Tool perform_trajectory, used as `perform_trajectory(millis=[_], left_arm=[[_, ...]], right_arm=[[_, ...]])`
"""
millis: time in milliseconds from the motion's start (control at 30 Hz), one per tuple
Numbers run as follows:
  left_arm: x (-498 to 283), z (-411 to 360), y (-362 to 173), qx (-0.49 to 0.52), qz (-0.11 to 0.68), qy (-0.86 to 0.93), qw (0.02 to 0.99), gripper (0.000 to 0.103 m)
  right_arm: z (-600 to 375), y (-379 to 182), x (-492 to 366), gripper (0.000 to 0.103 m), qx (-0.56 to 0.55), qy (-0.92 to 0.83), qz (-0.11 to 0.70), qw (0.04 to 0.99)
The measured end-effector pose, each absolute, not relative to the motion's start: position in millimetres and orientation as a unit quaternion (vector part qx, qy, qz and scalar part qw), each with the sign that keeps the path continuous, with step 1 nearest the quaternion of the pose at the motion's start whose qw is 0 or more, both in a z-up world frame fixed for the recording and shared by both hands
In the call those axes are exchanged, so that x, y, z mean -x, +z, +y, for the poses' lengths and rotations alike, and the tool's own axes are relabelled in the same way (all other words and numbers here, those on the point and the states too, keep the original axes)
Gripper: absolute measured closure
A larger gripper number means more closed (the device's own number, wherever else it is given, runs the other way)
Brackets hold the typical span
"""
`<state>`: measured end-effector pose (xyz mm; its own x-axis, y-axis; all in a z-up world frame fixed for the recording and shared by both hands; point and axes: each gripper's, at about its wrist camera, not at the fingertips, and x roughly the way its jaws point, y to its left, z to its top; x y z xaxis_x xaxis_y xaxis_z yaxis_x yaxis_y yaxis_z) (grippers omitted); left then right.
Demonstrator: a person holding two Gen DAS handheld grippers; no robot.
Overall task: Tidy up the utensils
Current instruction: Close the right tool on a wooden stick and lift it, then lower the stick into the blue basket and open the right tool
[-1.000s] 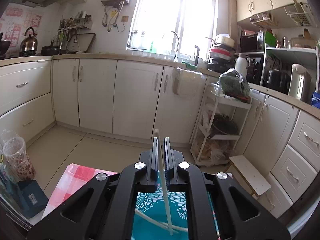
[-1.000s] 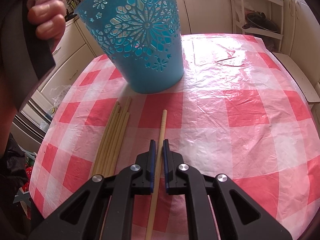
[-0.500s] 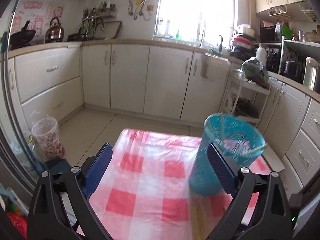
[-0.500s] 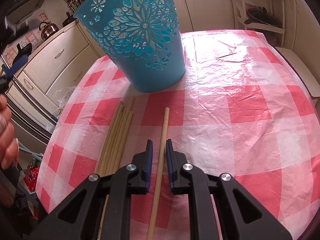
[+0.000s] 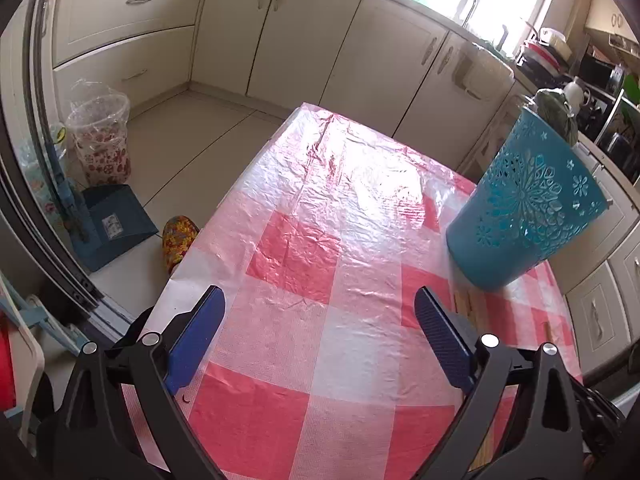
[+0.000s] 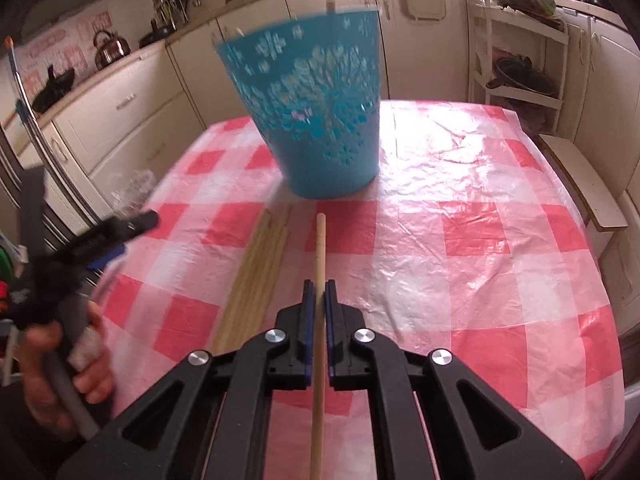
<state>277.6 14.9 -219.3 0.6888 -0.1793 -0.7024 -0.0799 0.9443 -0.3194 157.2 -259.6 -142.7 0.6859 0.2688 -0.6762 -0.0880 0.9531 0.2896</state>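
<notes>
A second ago the left gripper (image 5: 320, 320) was clamped on a pale chopstick above the blue bin (image 5: 524, 212); now its jaws stand wide apart with nothing between them, over the red-and-white checked tablecloth (image 5: 288, 256), and the bin sits off to its right. The right gripper (image 6: 319, 292) had its pads loosely either side of a wooden chopstick (image 6: 320, 240) lying on the cloth; now the jaws have just closed together on it, and the stick runs straight out ahead between the blue pads, its far tip pointing at the bin (whether that tip has left the cloth I cannot tell).

One bin stands on the table, with at least two pale stick ends showing above its rim in the right wrist view, though blur spoils the count. One chopstick is in the right gripper. Beside it on the left lies a loose bundle of chopsticks (image 6: 256, 276), perhaps five, packed too close to count surely. Two grippers, and one hand (image 6: 68, 364) holding the left one at the frame's left edge.

The bin is turquoise plastic, a tapered round bucket, wider at the rim, pierced with snowflake and flower cut-outs. The chopsticks are plain light wood, long and thin, the held one round in section. The cloth is glossy crinkled plastic film with creases catching window glare. The grippers are matte black with ribbed blue pads and silver bolt heads. On the floor stand a clear-lined patterned waste bin (image 5: 100, 136) and a dark blue dustpan (image 5: 116, 224).
</notes>
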Motion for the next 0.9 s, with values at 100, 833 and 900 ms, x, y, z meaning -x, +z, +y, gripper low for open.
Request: perform_trajectory(millis=[100,833,900], left_arm=[[-283,13,-225,0.167,0.41,-0.032,0.896,0.011],[-285,9,-224,0.175,0.407,-0.051,0.895,0.011],[-285,9,-224,0.176,0.407,-0.052,0.895,0.011]], right_arm=[[-267,-94,-150,0.097,-0.165,0.134,0.322,0.923],[-258,-21,-319,0.097,-0.186,-0.037,0.157,0.969],[-257,-28,-319,0.097,-0.178,-0.033,0.17,0.969]])
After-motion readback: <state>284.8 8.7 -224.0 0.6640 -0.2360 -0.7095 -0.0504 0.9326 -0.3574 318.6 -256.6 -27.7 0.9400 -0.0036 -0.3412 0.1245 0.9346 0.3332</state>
